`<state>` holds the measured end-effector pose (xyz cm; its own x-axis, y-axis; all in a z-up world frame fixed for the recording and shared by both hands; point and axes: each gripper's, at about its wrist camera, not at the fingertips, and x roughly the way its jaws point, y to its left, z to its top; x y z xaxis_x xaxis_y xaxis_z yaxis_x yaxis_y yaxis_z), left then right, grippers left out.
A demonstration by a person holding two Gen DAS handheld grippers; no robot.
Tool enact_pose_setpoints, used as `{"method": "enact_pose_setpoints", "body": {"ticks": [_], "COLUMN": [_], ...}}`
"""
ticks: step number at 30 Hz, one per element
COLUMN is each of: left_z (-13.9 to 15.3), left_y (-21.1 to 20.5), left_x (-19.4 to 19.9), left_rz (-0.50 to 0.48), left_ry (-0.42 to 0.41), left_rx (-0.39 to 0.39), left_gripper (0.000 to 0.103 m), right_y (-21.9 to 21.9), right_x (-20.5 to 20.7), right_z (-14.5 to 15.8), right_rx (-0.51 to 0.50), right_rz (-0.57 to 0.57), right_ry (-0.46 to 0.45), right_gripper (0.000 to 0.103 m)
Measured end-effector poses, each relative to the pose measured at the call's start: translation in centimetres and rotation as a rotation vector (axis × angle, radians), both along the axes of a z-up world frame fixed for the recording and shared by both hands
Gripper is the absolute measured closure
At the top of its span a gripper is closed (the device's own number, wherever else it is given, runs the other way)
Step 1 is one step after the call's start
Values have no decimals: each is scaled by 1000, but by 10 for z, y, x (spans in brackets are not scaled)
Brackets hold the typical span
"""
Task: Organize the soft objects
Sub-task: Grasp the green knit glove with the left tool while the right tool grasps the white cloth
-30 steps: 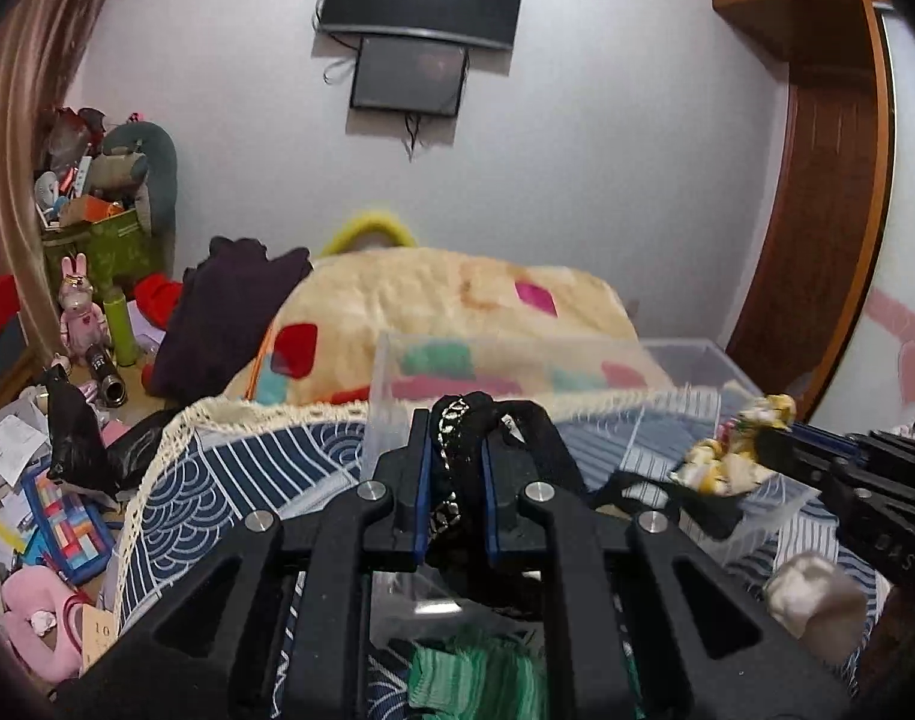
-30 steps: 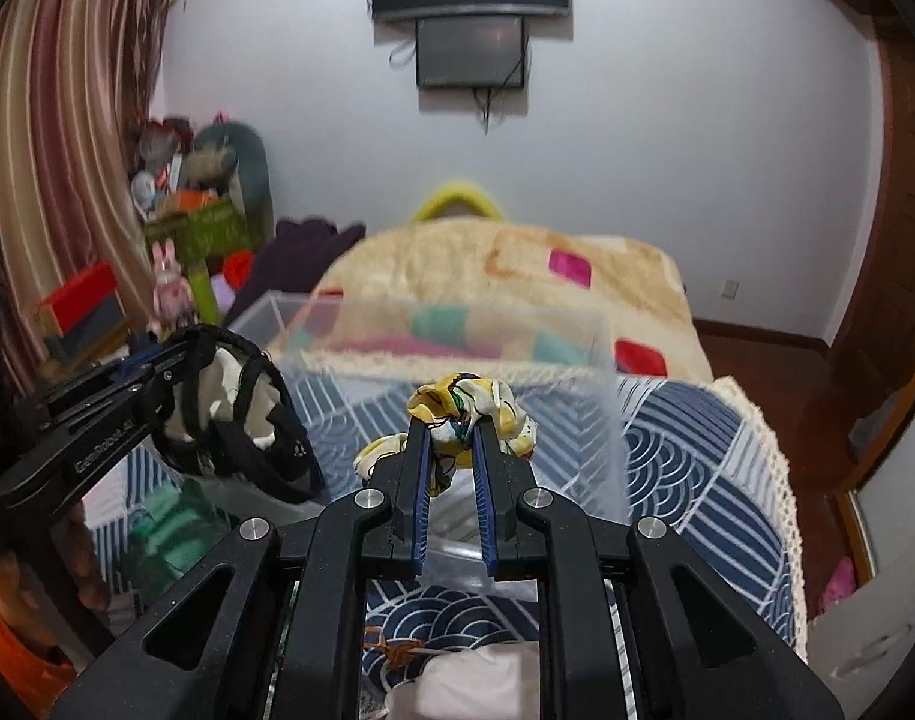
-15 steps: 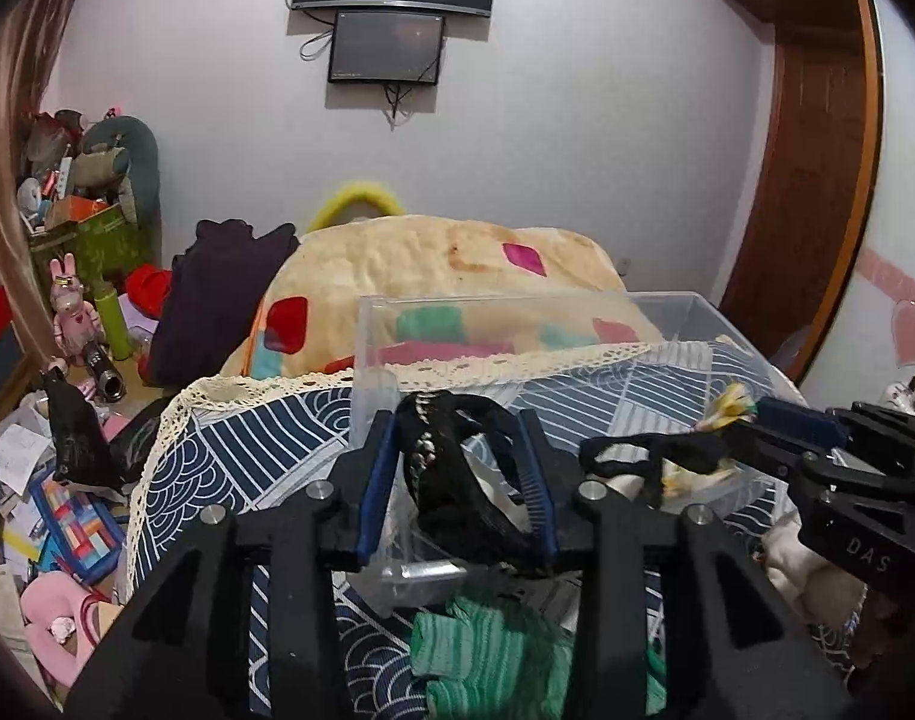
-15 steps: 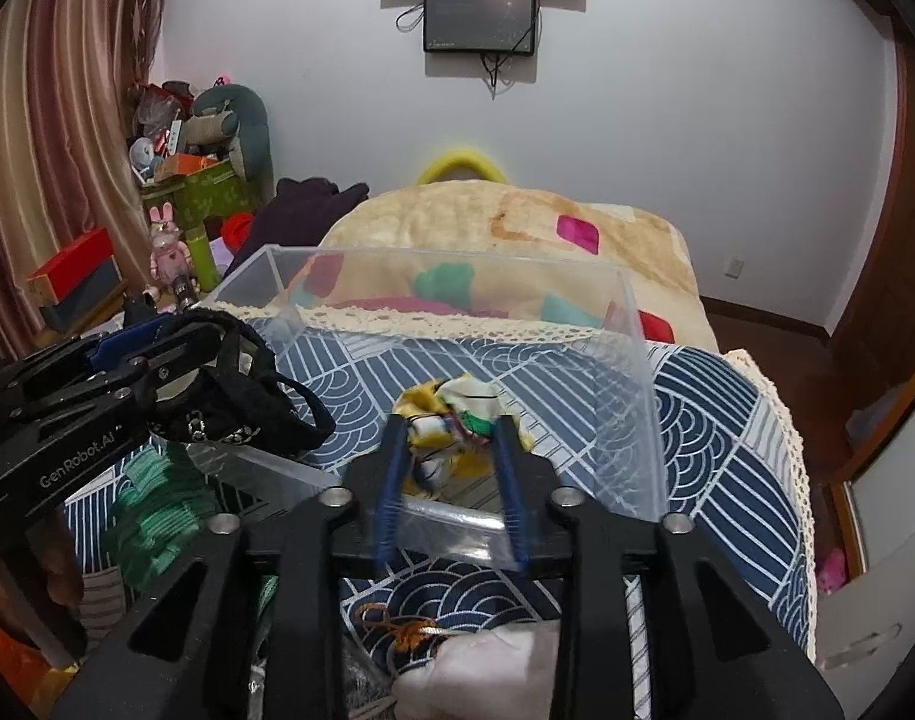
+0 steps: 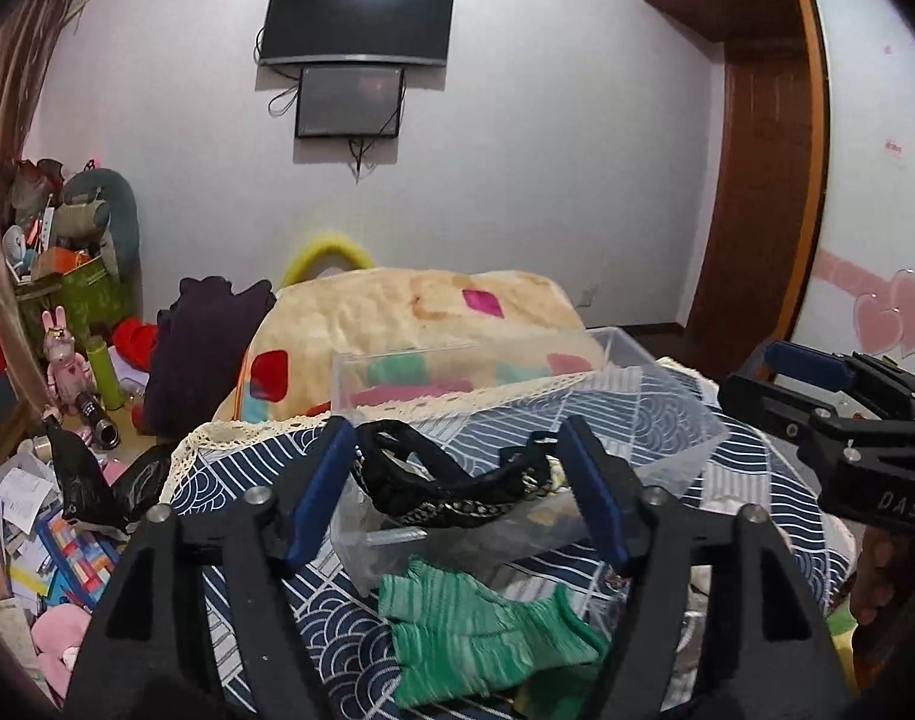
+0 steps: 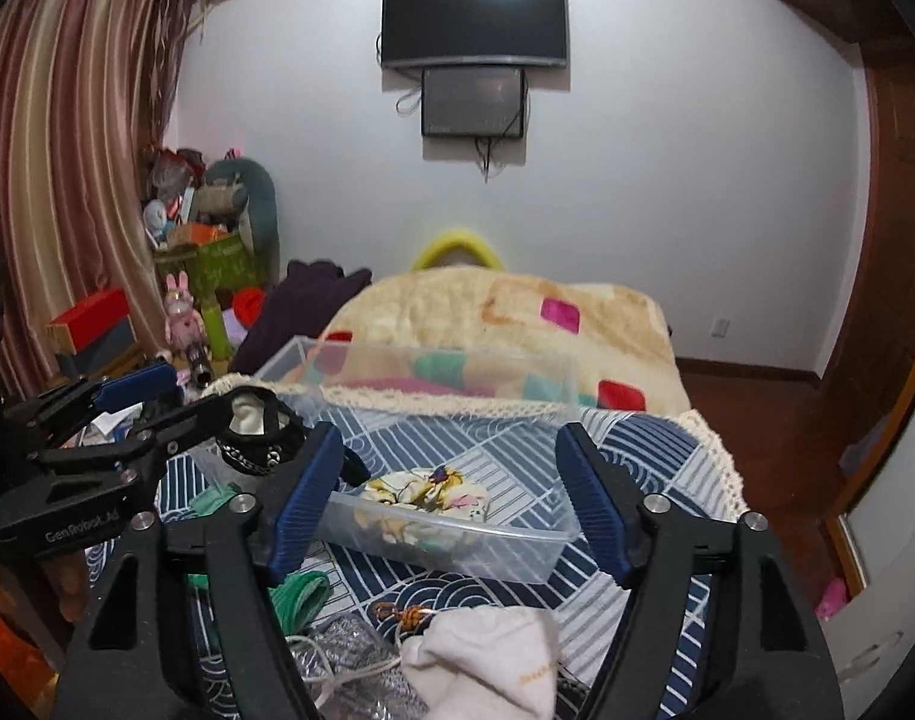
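A clear plastic bin (image 5: 655, 420) (image 6: 517, 546) sits on the blue wave-pattern bedspread. A black scrunchie with a chain (image 5: 451, 492) (image 6: 259, 450) lies over the bin's near left edge. A yellow floral scrunchie (image 6: 421, 495) lies inside the bin. My left gripper (image 5: 457, 492) is open, its fingers either side of the black scrunchie. My right gripper (image 6: 448, 498) is open just before the bin, empty. A green knit piece (image 5: 481, 630) and a white sock (image 6: 487, 660) lie in front of the bin.
A cream blanket with coloured patches (image 6: 493, 312) is heaped behind the bin. Clutter, toys and boxes (image 5: 55, 372) fill the floor at left. A wooden door (image 5: 763, 198) stands at right. The bedspread's lace edge (image 6: 715, 456) marks the bed's right side.
Both grippers opened. The black scrunchie dropped from the left gripper onto the bin's edge, and the yellow floral scrunchie dropped from the right gripper into the bin. Both grippers pulled back slightly.
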<state>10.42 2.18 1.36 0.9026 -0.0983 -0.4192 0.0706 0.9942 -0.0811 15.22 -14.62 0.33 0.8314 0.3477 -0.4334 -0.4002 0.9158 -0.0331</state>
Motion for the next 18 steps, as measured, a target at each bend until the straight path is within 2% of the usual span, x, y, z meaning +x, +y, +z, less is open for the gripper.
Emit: {"method": "enact_pose_setpoints", "body": {"ticks": [8,18], "left_z": [-14,-67], "left_y": [-3,-4], "left_x": [-24,-23], "left_rz": [15,7], "left_ry": [3,140], "left_rx": [21,-23], "left_gripper": [16,15], "right_y": [-13,-32], "right_x": [-17,-14], "right_z": [-10,-55], "right_rx": [3,9], "right_rz": [-16,-60], "right_ry": [-5,124], "right_gripper": [31,28]}}
